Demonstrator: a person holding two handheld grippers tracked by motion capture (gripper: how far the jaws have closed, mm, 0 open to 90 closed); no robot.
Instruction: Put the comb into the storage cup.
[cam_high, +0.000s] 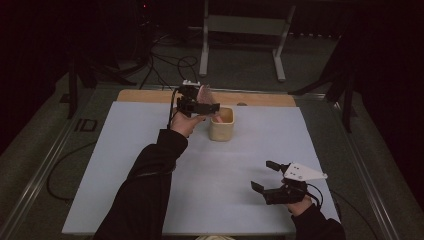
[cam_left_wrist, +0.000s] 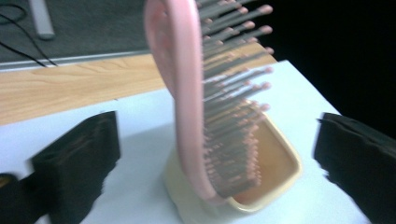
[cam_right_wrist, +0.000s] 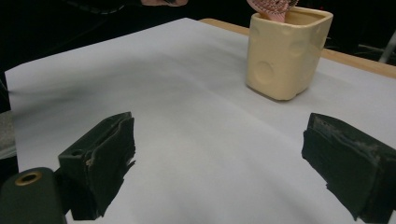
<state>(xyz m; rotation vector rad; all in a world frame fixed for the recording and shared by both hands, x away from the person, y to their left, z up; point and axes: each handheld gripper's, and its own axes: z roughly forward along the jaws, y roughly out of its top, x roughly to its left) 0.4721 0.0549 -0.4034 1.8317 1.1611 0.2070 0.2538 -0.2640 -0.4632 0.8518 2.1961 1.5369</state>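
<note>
Already we look most of the way through: on the table (cam_high: 150, 150), whose white sheet covers the middle of the high view, the cup (cam_high: 222, 125) stands just above centre, and the pink brush (cam_left_wrist: 196, 93) stands upright in it, head up, its lower end down inside the rim. In the left gripper view the brush runs from top centre down into the cup's mouth (cam_left_wrist: 261, 172) at lower centre, bristles facing the right of the frame. We see our left gripper (cam_high: 200, 106) just left of the cup's top in the high view; its jaws stand wide apart, well clear of the brush on both sides, so the brush is released and seems to lean on the cup alone. What is left, we judge, is only to draw the left hand back without tipping the brush. Our right gripper (cam_high: 269, 176) rests at the lower right of the high view, well apart from the cup, jaws spread and holding nothing.
</note>
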